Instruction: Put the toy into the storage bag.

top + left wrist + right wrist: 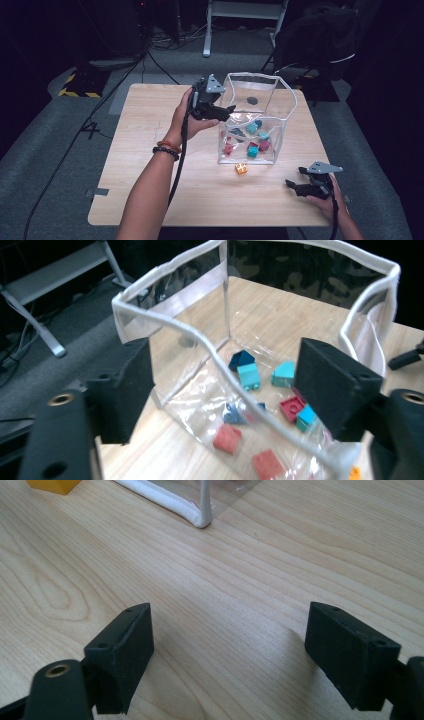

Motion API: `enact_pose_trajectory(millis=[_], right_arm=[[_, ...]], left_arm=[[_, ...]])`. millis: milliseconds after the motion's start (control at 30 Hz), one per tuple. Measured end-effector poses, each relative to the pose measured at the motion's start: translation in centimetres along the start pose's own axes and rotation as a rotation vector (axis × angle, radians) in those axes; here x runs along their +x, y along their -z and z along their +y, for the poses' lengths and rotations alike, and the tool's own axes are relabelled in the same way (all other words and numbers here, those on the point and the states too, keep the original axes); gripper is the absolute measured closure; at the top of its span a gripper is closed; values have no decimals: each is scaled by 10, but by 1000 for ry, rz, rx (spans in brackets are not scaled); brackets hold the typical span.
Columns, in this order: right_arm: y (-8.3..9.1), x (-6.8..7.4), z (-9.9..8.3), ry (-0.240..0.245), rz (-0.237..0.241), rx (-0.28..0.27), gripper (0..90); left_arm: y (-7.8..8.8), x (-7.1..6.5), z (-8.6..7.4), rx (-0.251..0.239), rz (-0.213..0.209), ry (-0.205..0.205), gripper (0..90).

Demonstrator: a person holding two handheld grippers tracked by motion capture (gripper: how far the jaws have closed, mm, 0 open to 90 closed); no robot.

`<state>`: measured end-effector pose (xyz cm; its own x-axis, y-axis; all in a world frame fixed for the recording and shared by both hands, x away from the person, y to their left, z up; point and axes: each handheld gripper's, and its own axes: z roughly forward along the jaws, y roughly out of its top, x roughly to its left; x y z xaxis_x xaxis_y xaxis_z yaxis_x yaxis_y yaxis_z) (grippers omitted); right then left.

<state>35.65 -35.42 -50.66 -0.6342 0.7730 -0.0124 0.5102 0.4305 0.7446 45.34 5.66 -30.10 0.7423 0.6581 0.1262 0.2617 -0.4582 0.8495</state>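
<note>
Left gripper (227,111) at the rim of a clear pouch (280,100)

Its jaws stand apart, the white rim passing between them unclamped; right gripper (295,180), jaws apart over bare table (150,150), orange block (241,168) beyond.

Clear plastic bag (280,100) edged in white piping, see-through on every side. Inside: teal bricks (248,376), dark blue bricks (241,359) and red bricks (228,438), one deeper crimson. Outside, just beside the bag: orange brick (241,168) with pale spots. Pale wooden table (150,150) with fine brown grain and an oval knot pattern. Black left gripper (225,111) and black right gripper (295,183), each topped with a grey plate, with matt black pads (125,650). Dark bead bracelet with an orange band (167,148) at the left wrist. Grey floor, yellow-and-black striped tape (75,92).
</note>
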Motion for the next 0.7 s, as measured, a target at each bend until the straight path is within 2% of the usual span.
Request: enact_pose_trajectory(millis=[233,367,500,567,667,700], right_arm=[[0,0,0,0,0,0,200],[0,0,0,0,0,0,199],[0,0,0,0,0,0,199],[0,0,0,0,0,1,199],[0,0,0,0,0,0,198],[0,0,0,0,0,0,199]], left_arm=[[12,13,-34,56,21,14,166],[14,15,-57,68,5,22,163],[11,12,-83,93,-9,33,164],[8,7,-97,113,-12,24,165],[3,-2,-118,129,-62,25,169],[1,-6,-124,143,-67,19,169]])
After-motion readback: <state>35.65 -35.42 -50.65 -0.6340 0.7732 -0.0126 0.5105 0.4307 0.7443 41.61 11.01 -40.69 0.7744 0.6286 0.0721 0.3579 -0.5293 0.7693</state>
